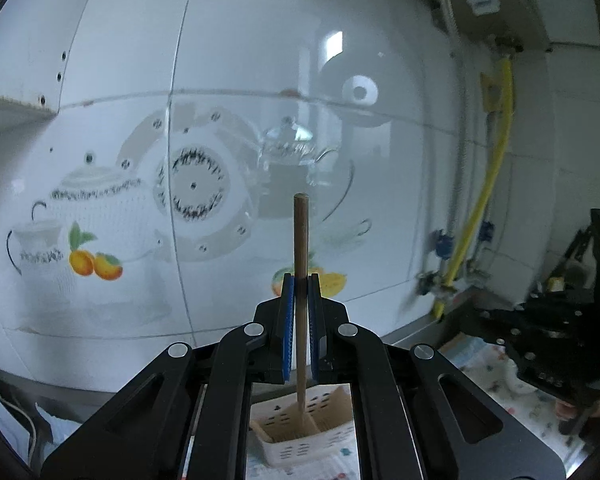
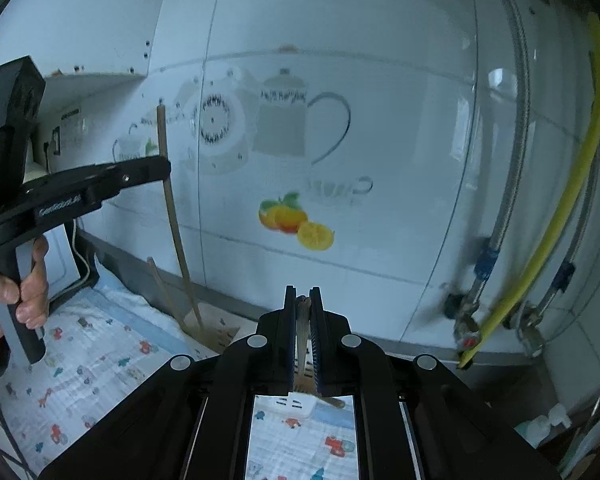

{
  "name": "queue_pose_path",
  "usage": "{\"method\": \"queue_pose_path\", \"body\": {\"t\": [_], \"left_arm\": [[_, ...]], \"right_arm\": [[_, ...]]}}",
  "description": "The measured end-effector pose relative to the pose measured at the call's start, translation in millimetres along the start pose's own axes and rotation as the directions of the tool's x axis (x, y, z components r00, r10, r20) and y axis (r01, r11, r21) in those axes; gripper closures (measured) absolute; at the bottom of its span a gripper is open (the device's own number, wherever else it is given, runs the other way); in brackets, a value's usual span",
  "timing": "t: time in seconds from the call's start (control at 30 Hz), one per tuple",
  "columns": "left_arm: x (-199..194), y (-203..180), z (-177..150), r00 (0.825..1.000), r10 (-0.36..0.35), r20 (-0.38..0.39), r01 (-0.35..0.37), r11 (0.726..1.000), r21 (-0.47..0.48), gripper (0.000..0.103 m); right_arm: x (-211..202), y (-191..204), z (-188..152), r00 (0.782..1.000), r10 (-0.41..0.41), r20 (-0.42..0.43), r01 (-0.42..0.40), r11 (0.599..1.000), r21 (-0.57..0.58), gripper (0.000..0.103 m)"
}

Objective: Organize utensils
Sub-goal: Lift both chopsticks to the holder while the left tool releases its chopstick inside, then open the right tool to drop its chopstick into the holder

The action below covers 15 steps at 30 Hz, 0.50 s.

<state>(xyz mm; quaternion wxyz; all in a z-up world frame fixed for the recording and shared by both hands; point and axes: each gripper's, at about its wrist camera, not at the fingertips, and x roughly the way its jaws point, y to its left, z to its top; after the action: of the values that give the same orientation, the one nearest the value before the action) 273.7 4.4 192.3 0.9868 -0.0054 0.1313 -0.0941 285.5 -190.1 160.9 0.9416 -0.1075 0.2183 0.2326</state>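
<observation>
In the left wrist view my left gripper (image 1: 301,280) is shut on a long wooden stick (image 1: 301,232). The stick stands upright, with its lower end inside a beige and white slotted utensil holder (image 1: 332,438) below. The right wrist view shows the left gripper (image 2: 166,168) from the side, clamped on the same stick (image 2: 172,220), which slants down into the holder (image 2: 220,334). A second stick (image 2: 162,284) leans in that holder. My right gripper (image 2: 302,292) is shut on a wooden utensil handle (image 2: 302,308) just above the holder's white end (image 2: 292,404).
A glossy tiled wall with teapot and fruit prints (image 2: 296,220) stands close behind. A yellow hose (image 2: 560,208), braided pipes and valves (image 2: 468,320) hang at the right. A cloth with cartoon prints (image 2: 80,360) covers the counter. A person's hand (image 2: 20,292) grips the left tool.
</observation>
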Motion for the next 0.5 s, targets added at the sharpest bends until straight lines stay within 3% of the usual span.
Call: {"method": "queue_pose_path", "body": {"t": [0.33, 0.5], "left_arm": [[32, 17, -38, 0.996, 0.024, -0.089, -0.026, 0.999, -0.031, 0.098], [39, 16, -49, 0.992, 0.027, -0.121, -0.03, 0.999, -0.026, 0.098]], "right_arm": [[24, 7, -24, 0.997, 0.011, -0.075, -0.012, 1.0, -0.014, 0.096], [15, 6, -28, 0.998, 0.004, -0.065, -0.005, 1.0, -0.005, 0.095]]}}
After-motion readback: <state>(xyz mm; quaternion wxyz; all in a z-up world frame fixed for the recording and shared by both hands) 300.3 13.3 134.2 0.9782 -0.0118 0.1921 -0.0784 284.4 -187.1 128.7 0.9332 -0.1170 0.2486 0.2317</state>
